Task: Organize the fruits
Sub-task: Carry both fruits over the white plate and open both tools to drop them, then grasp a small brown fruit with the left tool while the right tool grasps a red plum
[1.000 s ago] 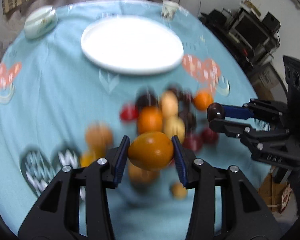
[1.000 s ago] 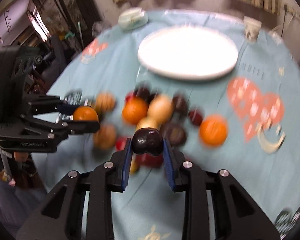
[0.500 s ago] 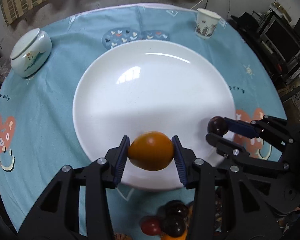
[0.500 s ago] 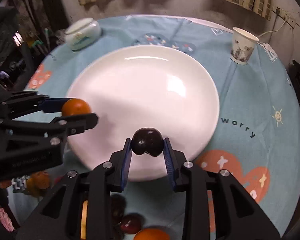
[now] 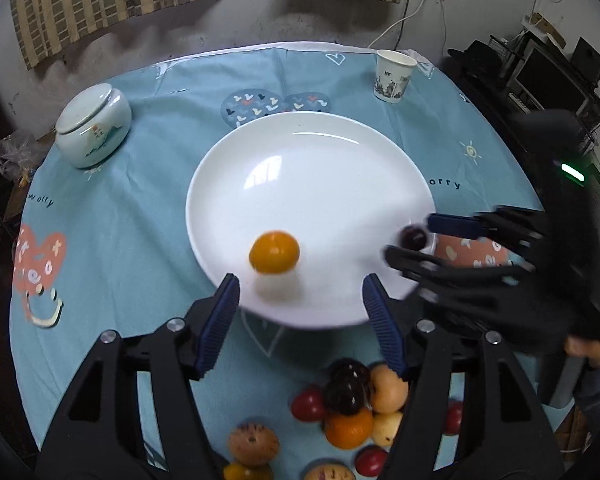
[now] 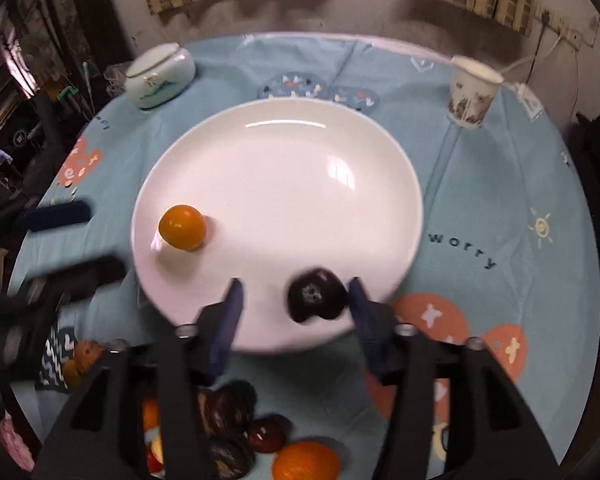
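So both fruits just got let go at pretty much the same time. The left gripper (image 5: 300,300) has just been opening its jaws and now stands wide with nothing between them; the orange fruit (image 5: 274,251) it was carrying a second ago sits free on the white plate (image 5: 324,148), near the plate's near-left rim. Same story on the other side: the right gripper (image 6: 294,304) has just been spreading too, and the dark plum (image 6: 317,295) is loose between its fingers at the plate's near edge, close to the right-hand pad. It's blurry, so I can't say if it has settled yet. Compared with a second back, when both tongs were clamped on their fruit over the pile, the whole view is now over the plate, which was bare half a second ago. That makes the first two pieces delivered, I'd say. The rest of the fruit pile (image 5: 352,412) is on the blue tablecloth (image 5: 140,216) at the near edge, so plenty more trips to go.
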A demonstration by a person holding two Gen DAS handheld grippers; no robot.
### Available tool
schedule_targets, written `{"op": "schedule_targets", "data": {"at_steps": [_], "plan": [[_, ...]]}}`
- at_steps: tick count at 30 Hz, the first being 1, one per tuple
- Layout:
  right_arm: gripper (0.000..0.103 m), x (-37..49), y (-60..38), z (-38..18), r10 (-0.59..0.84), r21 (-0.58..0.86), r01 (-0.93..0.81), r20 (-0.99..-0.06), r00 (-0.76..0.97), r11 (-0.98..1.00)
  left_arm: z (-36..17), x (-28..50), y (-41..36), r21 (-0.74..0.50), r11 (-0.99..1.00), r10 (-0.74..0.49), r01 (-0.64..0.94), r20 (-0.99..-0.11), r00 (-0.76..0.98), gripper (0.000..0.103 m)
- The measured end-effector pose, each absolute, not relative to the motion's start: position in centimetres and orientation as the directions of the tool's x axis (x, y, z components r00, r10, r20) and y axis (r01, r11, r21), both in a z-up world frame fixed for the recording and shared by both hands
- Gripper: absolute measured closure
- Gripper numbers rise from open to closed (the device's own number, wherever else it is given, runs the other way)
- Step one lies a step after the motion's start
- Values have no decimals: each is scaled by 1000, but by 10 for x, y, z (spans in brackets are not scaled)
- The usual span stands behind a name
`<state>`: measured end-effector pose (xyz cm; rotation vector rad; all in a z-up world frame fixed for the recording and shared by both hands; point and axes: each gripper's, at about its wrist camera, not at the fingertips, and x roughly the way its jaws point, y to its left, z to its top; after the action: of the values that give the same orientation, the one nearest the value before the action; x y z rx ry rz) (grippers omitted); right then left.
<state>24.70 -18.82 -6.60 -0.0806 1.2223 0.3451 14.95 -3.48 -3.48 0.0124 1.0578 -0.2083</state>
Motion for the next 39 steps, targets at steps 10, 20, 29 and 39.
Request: {"op": "schedule_targets", "data": {"at_steps": [10, 20, 29, 39], "plan": [[1, 136, -227, 33, 358, 147, -343, -605, 711, 928, -13, 53, -8, -50, 978, -159, 204, -811, 563, 38], [6, 36, -252, -53, 268, 89, -359, -831, 487, 929, -76, -35, -47, -116, 934, -253, 339, -882, 396, 37], [23, 23, -237, -86, 264, 73, -443, -883, 388, 894, -109, -58, -55, -144, 932, -258, 334, -908, 329, 38], [64, 46, -217, -107, 279, 50, -593, -912, 302, 804, -136, -56, -69, -159, 948, -238, 274, -928, 285, 56]]}}
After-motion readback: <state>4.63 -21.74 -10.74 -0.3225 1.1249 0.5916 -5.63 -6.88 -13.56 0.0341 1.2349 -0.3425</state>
